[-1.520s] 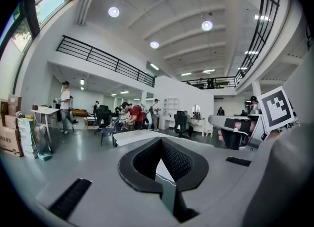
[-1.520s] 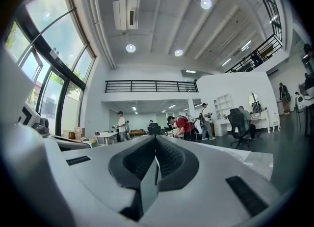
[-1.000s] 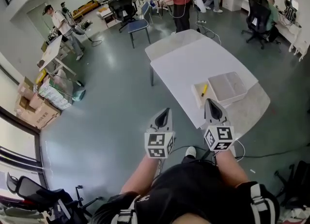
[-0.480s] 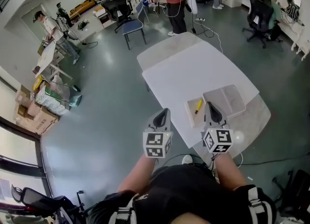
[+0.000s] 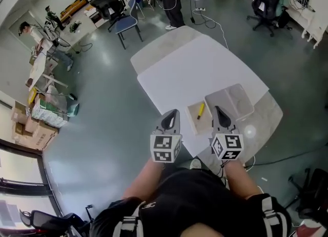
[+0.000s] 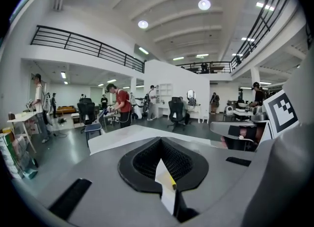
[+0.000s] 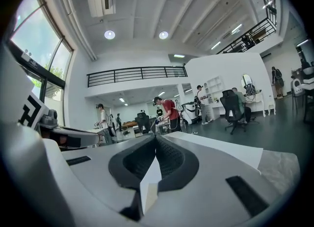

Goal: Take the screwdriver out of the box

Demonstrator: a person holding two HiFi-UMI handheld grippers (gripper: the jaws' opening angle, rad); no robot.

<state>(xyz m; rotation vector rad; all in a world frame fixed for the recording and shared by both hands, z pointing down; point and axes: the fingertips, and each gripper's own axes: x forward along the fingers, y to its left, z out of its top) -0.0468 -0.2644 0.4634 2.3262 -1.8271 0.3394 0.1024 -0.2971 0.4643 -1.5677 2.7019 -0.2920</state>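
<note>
Pose: left gripper [image 5: 170, 119] and right gripper [image 5: 221, 115] side by side, jaws together, empty | yellow screwdriver [image 5: 201, 110] lies in open box [image 5: 193, 124] on table [image 5: 195, 72], just ahead between them | table closer than before

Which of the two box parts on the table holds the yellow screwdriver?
The beige part on the left: the screwdriver lies in it. The grey part on the right shows nothing inside.
</note>
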